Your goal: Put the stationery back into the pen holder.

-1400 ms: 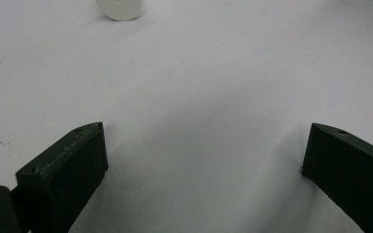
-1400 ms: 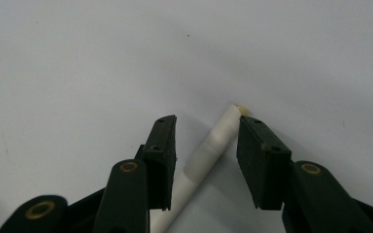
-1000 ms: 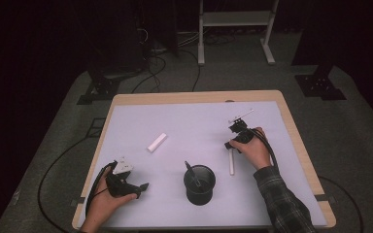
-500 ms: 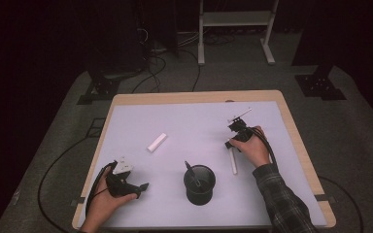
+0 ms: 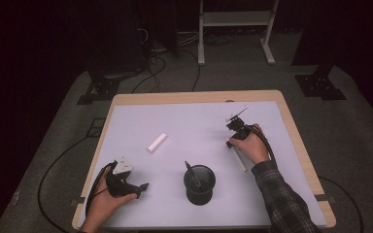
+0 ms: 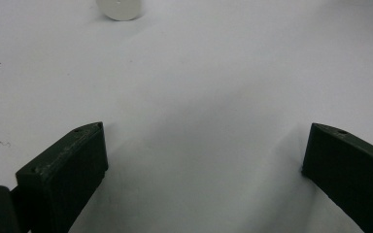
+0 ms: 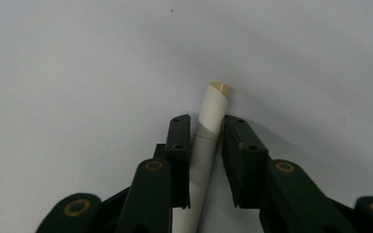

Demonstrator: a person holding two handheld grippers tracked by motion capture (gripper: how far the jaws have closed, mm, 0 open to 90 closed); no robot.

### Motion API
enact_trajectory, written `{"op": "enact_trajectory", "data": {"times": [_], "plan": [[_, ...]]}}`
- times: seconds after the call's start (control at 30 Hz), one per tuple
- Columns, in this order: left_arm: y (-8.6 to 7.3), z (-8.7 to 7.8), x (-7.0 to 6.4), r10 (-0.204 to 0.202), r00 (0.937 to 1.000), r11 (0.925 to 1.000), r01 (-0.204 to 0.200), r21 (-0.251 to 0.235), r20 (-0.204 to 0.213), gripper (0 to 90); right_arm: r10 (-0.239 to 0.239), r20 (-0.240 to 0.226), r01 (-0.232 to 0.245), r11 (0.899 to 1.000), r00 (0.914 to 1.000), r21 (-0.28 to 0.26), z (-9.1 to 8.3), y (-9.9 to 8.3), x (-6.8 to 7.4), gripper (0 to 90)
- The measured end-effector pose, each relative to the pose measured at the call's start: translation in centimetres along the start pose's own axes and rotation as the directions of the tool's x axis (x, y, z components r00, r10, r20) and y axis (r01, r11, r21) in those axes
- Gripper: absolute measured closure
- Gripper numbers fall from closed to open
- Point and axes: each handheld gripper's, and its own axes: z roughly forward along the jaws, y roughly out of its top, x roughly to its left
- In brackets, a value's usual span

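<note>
A thin white paper-wrapped stick [image 5: 239, 159] lies slantwise at the right of the white mat [image 5: 194, 121]. My right gripper [image 5: 230, 143] is shut on the stick [image 7: 212, 114], whose tan tip pokes just past the jaws [image 7: 206, 121]. A short white cylinder [image 5: 157, 142] rests left of centre, and its end [image 6: 121, 7] shows far ahead of my left gripper [image 6: 204, 131]. That left gripper [image 5: 143, 187] stands wide open and holds nothing, low over the mat's front left.
A black cup [image 5: 199, 184] with a dark pen leaning in it stands near the front middle. The wooden table rim [image 5: 294, 136] frames the mat. Cables [image 5: 53, 170] trail on the carpet at the left, and a white stand [image 5: 233, 19] is behind the table.
The right hand has shifted slightly away and to the right, and the stick's near end has swung a little to the right. The left gripper has stayed put.
</note>
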Motion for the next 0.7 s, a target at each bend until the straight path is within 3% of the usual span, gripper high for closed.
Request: {"op": "enact_trajectory", "data": {"times": [0.7], "plan": [[0.0, 0.0, 0.0, 0.0, 1.0, 1.0, 0.0, 0.0, 0.0, 1.6, -0.004, 0.009, 0.004, 1.0, 0.9999, 0.003, 0.02, 0.01, -0.08, 78.2]]}}
